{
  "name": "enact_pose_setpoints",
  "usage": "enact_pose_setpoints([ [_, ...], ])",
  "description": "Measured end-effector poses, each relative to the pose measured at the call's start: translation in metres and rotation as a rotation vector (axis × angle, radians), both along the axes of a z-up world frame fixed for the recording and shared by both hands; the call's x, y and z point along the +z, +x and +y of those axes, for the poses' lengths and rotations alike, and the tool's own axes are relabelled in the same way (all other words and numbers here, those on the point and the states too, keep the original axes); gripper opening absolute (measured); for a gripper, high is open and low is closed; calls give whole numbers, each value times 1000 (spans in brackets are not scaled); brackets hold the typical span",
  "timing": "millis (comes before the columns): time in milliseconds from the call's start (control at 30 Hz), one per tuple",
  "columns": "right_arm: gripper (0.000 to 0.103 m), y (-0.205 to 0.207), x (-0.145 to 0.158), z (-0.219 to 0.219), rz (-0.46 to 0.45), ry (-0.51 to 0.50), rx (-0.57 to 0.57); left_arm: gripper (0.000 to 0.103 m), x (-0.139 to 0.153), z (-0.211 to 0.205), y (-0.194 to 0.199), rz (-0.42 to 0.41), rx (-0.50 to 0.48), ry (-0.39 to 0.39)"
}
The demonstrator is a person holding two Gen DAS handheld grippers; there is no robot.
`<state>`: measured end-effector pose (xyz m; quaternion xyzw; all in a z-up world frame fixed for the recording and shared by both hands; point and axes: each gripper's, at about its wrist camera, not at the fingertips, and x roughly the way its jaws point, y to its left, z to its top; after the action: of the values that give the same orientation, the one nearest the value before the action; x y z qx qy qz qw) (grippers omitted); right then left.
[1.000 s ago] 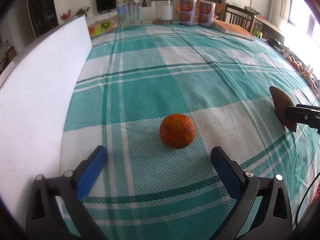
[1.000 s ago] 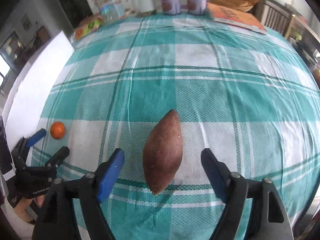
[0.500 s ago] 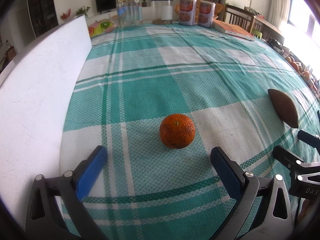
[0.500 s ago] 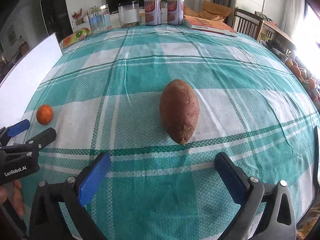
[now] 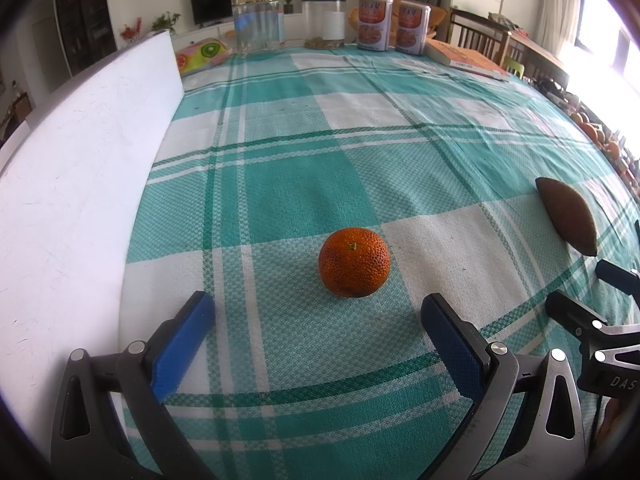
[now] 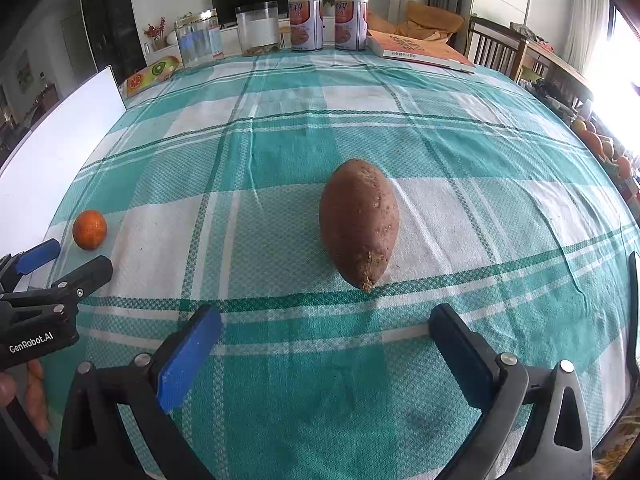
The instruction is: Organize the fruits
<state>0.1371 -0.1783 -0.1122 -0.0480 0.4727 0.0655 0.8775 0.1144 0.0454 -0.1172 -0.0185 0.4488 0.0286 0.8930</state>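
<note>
A small orange tangerine [image 5: 354, 262] lies on the green checked tablecloth just ahead of my left gripper [image 5: 316, 316], which is open and empty. It also shows far left in the right wrist view [image 6: 89, 229]. A brown sweet potato [image 6: 359, 220] lies lengthwise on the cloth just ahead of my right gripper [image 6: 326, 328], which is open and empty. The sweet potato shows at the right in the left wrist view [image 5: 568, 215]. Each gripper appears at the edge of the other's view.
A white board [image 5: 80, 184] stands along the table's left side. At the far edge stand a glass jar [image 5: 258, 22], a clear container [image 5: 323, 20], two cans [image 5: 394, 24], a book [image 5: 466, 58] and a fruit-print pouch [image 5: 200, 53]. Chairs and more fruit are at the right.
My right gripper has pulled back from around the sweet potato toward the table's near edge and levelled out. The sweet potato and tangerine lie still. The left gripper has not moved.
</note>
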Motion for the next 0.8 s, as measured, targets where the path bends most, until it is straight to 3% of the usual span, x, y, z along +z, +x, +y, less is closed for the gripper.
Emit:
enact_pose_setpoints([
  [200,103,-1,1,-1,2,10,-3,102,0,-1,-1,0,0,-2],
  [267,102,-6,12,-12,-49,82,-29,102,1,0,-1,6,-16,-18],
  [367,103,-24,39,-38,-204,166,-117,102,7,11,-10,-5,-55,-151],
  [433,103,-25,42,-55,-208,236,-172,102,8,15,-17,-36,-57,-207],
  [600,103,-11,25,-85,-106,358,-290,102,6,2,-14,-26,-60,-129],
  [800,103,-12,25,-88,-109,389,-297,102,1,-14,-11,-1,-75,-1],
])
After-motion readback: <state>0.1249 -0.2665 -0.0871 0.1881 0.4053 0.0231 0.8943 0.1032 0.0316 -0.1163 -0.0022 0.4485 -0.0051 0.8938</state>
